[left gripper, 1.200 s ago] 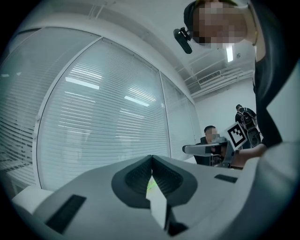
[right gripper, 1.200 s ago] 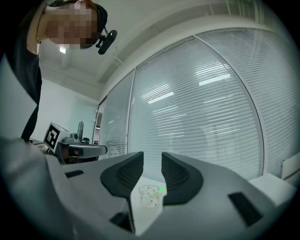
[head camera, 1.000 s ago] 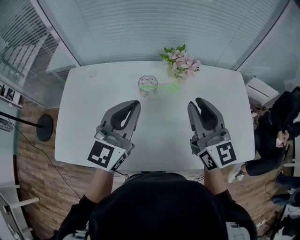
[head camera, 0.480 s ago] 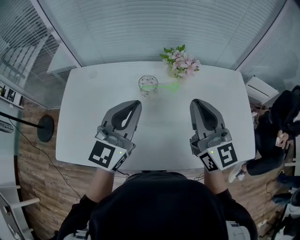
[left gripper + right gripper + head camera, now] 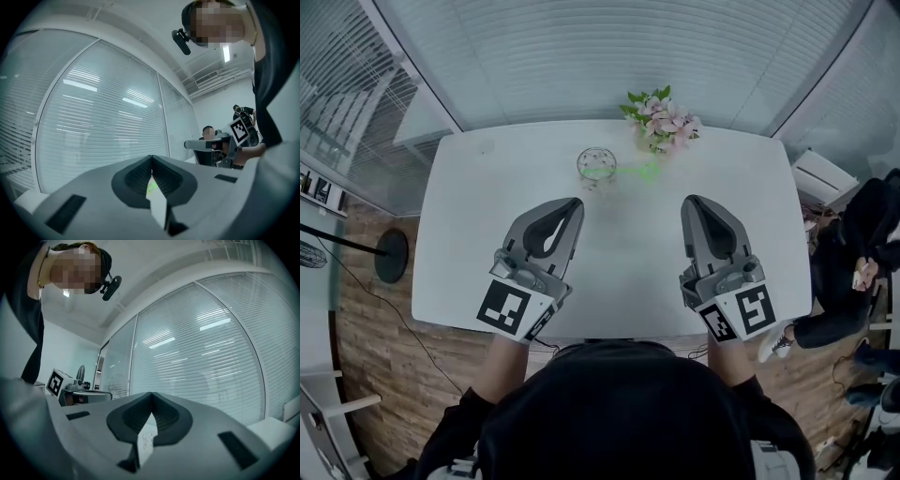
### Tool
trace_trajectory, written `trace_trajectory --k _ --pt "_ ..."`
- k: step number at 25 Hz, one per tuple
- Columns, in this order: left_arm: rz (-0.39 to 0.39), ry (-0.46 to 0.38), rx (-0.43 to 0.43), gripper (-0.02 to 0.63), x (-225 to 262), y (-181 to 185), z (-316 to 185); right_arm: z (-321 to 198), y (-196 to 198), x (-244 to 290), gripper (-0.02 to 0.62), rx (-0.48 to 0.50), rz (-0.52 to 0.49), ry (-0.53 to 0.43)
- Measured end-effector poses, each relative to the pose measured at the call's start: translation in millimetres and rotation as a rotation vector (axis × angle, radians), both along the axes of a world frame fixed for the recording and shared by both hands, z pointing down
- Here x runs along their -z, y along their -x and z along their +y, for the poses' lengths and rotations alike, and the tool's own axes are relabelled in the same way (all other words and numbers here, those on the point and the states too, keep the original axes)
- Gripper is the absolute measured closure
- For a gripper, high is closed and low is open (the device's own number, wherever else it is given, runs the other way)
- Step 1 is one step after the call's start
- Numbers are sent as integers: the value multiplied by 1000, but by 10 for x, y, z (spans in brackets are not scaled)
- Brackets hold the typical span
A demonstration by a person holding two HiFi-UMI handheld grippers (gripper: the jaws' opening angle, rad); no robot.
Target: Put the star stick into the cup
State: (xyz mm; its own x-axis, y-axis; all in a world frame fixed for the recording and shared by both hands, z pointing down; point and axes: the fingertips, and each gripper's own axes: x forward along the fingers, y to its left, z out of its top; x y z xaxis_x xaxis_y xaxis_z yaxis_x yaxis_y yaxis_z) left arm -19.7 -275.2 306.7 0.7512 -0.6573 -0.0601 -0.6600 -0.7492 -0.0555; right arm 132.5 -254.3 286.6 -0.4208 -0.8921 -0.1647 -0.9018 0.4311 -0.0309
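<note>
your left claw (image 5: 572,204) and right claw (image 5: 692,202) sit pressed together on nothing, the right just closed, so neither is working. the star stick (image 5: 628,172) lies well ahead, one end at or in the cup (image 5: 595,155).

Clear glass cup (image 5: 596,167), matt white table (image 5: 469,244)

Grey moulded left claw (image 5: 573,202), matching right claw (image 5: 691,201), black-and-white square-marker cubes (image 5: 508,307) behind each, black sleeves (image 5: 461,424)
</note>
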Motion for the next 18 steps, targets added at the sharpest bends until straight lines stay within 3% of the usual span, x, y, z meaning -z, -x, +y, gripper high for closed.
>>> trace_trajectory --k 18 --pt "6 -8 5 592 35 -6 4 -5 60 -12 591 9 42 0"
